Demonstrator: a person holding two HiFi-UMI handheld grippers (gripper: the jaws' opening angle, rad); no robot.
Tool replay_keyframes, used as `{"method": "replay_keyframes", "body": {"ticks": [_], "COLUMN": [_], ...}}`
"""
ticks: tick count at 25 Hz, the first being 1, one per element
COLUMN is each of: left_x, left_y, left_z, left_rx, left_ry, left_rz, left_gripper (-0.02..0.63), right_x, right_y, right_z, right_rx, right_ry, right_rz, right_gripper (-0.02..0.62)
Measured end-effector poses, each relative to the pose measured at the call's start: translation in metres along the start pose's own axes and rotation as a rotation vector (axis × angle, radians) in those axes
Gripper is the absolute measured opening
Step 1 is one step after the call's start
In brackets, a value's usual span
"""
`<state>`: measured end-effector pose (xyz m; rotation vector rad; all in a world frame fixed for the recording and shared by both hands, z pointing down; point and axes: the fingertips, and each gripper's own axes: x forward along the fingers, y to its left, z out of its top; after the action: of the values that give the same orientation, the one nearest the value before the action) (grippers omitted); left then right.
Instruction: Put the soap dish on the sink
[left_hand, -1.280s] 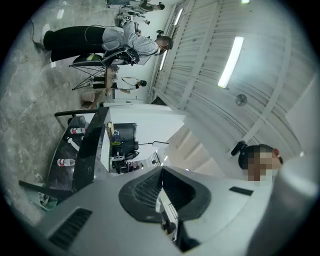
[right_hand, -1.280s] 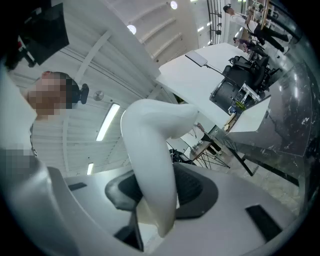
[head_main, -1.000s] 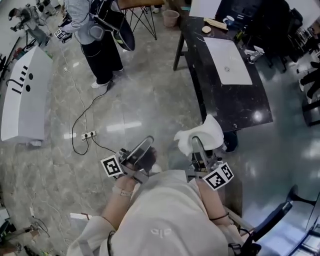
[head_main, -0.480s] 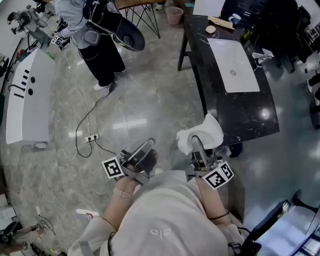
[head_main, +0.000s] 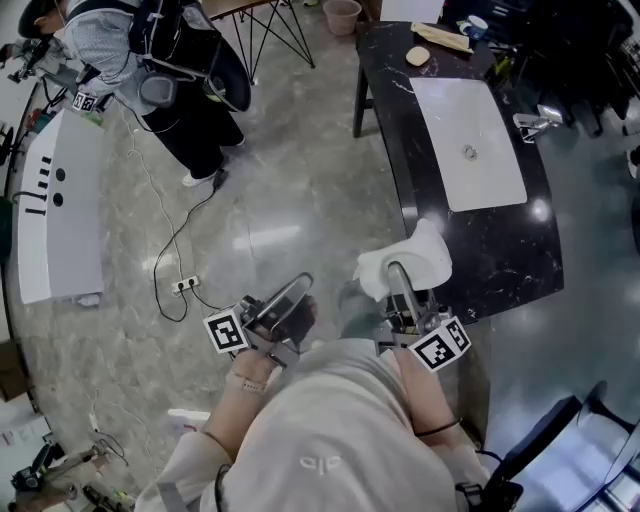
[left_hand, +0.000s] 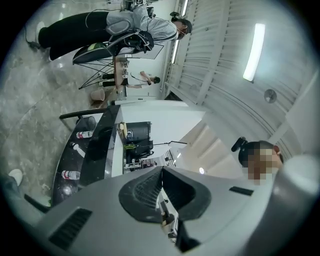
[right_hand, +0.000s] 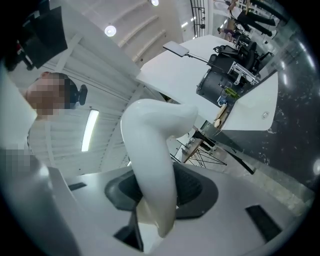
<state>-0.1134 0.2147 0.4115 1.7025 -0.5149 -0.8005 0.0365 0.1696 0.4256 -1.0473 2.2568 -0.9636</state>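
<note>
Currently, soap dish (head_main: 408, 260) clamped in right gripper (right_hand: 159, 192), white sink (head_main: 450, 105) ahead

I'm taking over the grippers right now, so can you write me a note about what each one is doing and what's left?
Left gripper: shut, empty.
Right gripper: shut on the white soap dish, held in the air by the near end of the black counter.
Sink: white basin farther along that counter.
Done: dish is picked up.
Left: carry it over and set it on the sink.
</note>
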Motion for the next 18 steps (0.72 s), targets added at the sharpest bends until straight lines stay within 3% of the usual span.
{"method": "replay_keyframes", "body": {"ticks": [12, 18], "left_x": [0.104, 0.155], "left_y": [0.03, 0.041], "left_z": [0.057, 0.072], "left_rx": [0.012, 0.075], "left_ry": [-0.02, 0.013], "left_rz": [0.053, 0.063], "left_gripper": [0.008, 0.008], "right_x": [0.077, 0.101], "right_y": [-0.082, -0.111], "right_z": [0.083, 0.115], "right_rx": [0.058, 0.077], "right_ry": [-0.006, -0.013], "right_rz": [-0.023, -0.02], "right_gripper": [0.161, 0.161]}}
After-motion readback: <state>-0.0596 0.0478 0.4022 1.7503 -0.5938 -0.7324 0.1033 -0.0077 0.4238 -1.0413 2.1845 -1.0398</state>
